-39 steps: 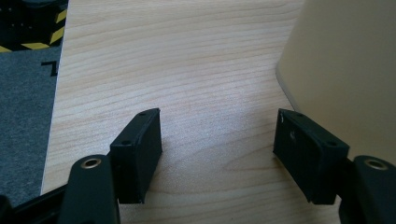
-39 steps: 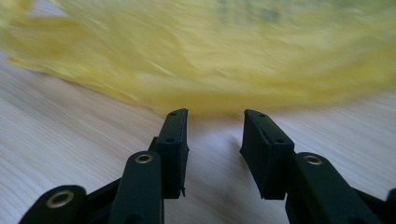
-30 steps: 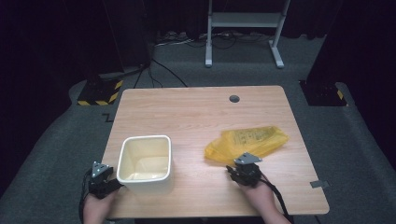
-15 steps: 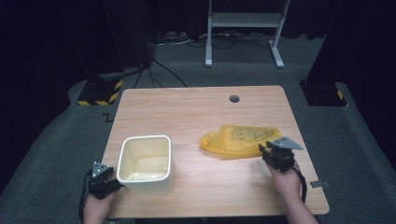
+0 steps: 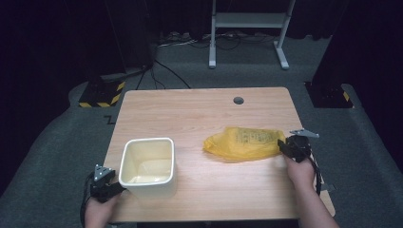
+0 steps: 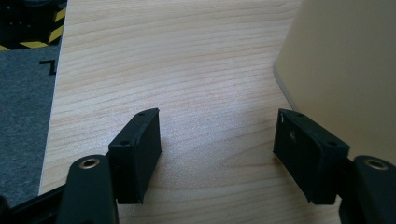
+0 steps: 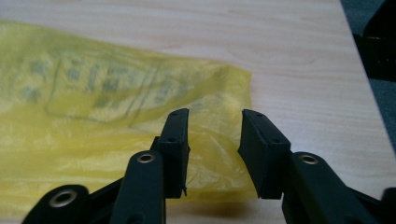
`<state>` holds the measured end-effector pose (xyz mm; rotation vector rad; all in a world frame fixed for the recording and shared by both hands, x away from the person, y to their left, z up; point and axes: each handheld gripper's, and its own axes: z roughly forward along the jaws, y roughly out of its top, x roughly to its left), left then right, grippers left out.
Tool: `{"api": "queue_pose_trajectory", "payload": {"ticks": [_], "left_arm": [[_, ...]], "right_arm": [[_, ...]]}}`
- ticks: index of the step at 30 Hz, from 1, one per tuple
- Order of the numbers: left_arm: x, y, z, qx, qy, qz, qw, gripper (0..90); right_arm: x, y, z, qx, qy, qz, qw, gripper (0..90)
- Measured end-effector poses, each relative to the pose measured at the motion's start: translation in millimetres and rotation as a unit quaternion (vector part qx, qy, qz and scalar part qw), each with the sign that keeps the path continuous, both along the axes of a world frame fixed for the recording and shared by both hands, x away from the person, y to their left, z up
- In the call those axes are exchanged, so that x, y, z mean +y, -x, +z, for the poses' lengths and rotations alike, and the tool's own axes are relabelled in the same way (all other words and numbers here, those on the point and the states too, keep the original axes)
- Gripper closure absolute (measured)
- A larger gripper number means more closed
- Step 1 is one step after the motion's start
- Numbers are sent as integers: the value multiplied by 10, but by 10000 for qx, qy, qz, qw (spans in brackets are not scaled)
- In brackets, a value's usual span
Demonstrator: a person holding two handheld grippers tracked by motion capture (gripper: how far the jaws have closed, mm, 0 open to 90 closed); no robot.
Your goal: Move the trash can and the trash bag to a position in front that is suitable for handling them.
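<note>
A crumpled yellow plastic bag (image 5: 242, 142) with printed text lies right of the table's middle. My right gripper (image 5: 284, 146) is at its right end. In the right gripper view the right gripper (image 7: 215, 140) is open, and the edge of the bag (image 7: 93, 107) lies in the gap below its tips, with no pad pressing on it. A cream rectangular bin (image 5: 146, 141) stands upright at the front left. My left gripper (image 5: 113, 187) sits just left of it. The left gripper (image 6: 217, 135) is open and holds nothing, with one jaw close to the bin's wall (image 6: 345, 60).
The wooden table (image 5: 199, 114) has a round cable hole (image 5: 238, 100) near its far edge. Grey carpet surrounds it. A metal stand (image 5: 247, 28) and a black-and-yellow striped block (image 5: 100, 97) sit on the floor beyond the table.
My right gripper has moved from the bag's front edge to its right end. The bag now lies flatter and longer. The left gripper and the bin have not moved.
</note>
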<state>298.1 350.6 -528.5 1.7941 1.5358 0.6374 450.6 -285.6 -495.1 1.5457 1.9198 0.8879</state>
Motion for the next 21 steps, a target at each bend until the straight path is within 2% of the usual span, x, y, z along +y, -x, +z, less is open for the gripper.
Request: {"api": "queue_pose_trajectory", "payload": {"ticks": [2,3,7,8,12,18,19,21], "left_arm": [[10,0,2,7,30,-10,10000,321],[10,1,2,8,25,-11,10000,322],[-6,-1,1,13,-37,-16,10000,318],[-5,-1,1,14,-37,-19,10000,317],[-2,-2,1,11,-16,-16,10000,317],[-8,-3,0,7,-47,-18,10000,313],[-6,-3,1,10,-42,-26,10000,313],[-2,-3,2,16,-20,-32,10000,313]], "right_arm": [[21,44,-47,63,19,73,10000,640],[35,86,-62,-5,65,118,9999,646],[81,263,-96,23,95,341,9994,634],[92,353,-109,66,11,446,9990,624],[125,479,-132,99,-29,619,9980,624],[354,793,-184,93,-65,1063,9943,611],[463,885,-177,35,-80,1260,9920,612],[583,979,-148,-56,-72,1473,9891,611]]}}
